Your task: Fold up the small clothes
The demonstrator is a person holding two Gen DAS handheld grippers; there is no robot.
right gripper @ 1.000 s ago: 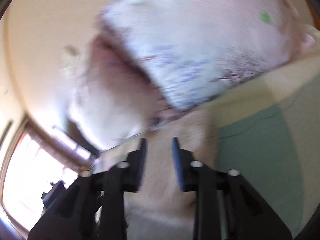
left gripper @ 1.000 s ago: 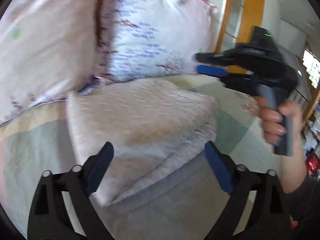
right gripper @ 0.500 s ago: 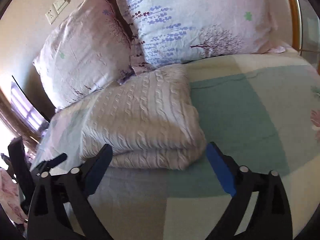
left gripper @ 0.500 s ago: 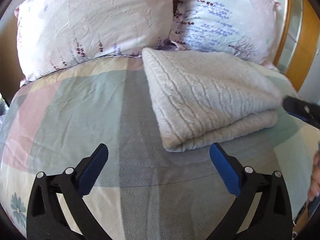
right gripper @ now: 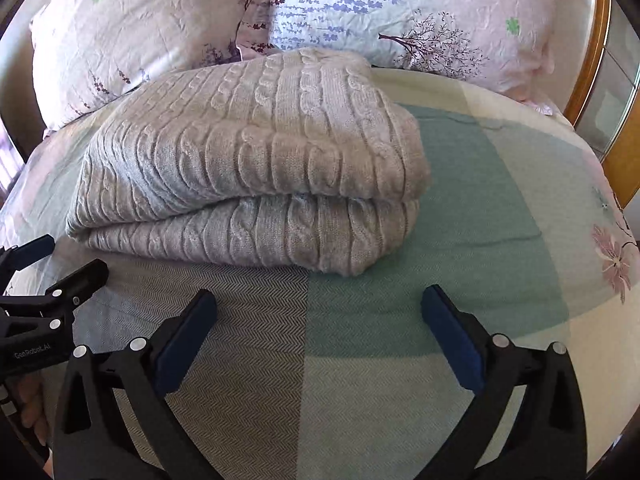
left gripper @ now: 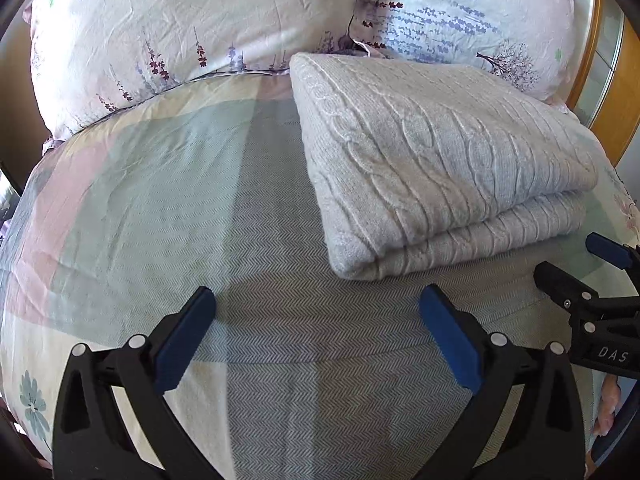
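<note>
A grey cable-knit sweater [left gripper: 432, 160] lies folded in a thick rectangle on the bed, its far edge against the pillows; it also shows in the right wrist view [right gripper: 256, 152]. My left gripper [left gripper: 316, 336] is open and empty, held back from the sweater's near left corner. My right gripper [right gripper: 318, 332] is open and empty, held back from the sweater's near right corner. The right gripper shows at the right edge of the left wrist view [left gripper: 592, 300], and the left gripper at the left edge of the right wrist view [right gripper: 44, 280].
The bed has a checked pastel sheet [left gripper: 160, 184] with flower prints. Two floral pillows [left gripper: 192, 20] [left gripper: 472, 12] lean at the head of the bed behind the sweater. A wooden bed frame [right gripper: 592, 80] runs along the right.
Both grippers have pulled back from the sweater toward the foot of the bed and levelled out. The right gripper has opened wide. The sweater lies folded and still.
</note>
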